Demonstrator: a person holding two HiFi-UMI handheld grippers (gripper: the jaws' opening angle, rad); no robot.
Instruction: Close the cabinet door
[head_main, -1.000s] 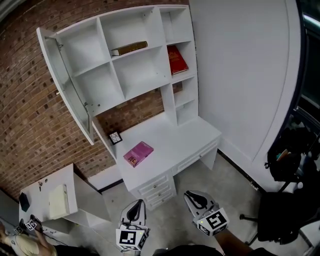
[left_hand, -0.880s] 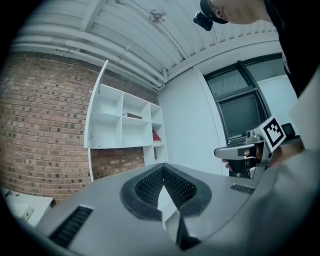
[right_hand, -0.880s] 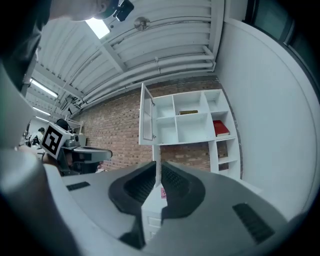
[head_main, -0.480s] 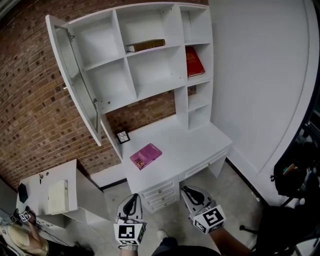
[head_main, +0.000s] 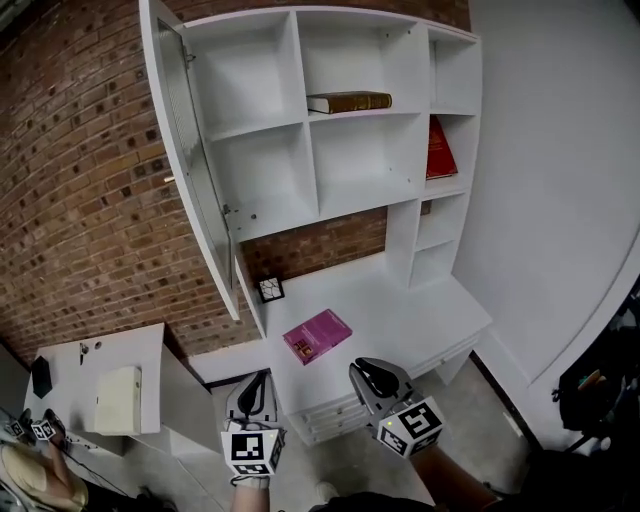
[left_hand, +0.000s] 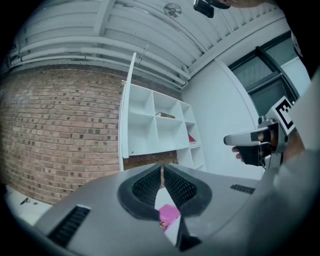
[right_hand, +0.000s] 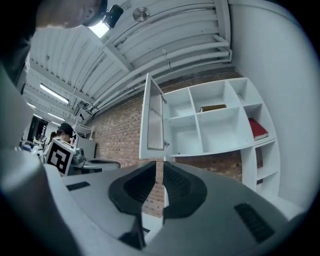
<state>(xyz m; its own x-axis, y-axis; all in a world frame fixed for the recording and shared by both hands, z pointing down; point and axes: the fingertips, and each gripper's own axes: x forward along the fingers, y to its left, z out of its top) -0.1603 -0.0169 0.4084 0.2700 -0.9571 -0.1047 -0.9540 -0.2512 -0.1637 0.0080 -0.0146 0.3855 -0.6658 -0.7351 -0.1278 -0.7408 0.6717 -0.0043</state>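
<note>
The white wall cabinet (head_main: 340, 140) hangs on the brick wall above a white desk (head_main: 420, 310). Its tall door (head_main: 195, 170) stands swung open at the left, edge-on to me. In the left gripper view the door (left_hand: 127, 115) is a thin upright strip; in the right gripper view the door (right_hand: 151, 120) shows its ribbed inner panel. My left gripper (head_main: 253, 395) and right gripper (head_main: 370, 380) hover side by side at the desk's front edge, well below and short of the door. Both are shut with nothing between the jaws, as seen at the left gripper (left_hand: 161, 172) and right gripper (right_hand: 163, 167).
A pink book (head_main: 317, 335) and a small framed object (head_main: 270, 290) lie on the desk. A brown book (head_main: 349, 102) and a red book (head_main: 440, 148) sit on shelves. A low white cabinet (head_main: 60, 385) stands at left, a black chair (head_main: 600, 390) at right.
Both grippers and my view have come closer to the desk; the cabinet and its open door now loom larger and higher. Both jaws stayed shut, and the door has not swung.
</note>
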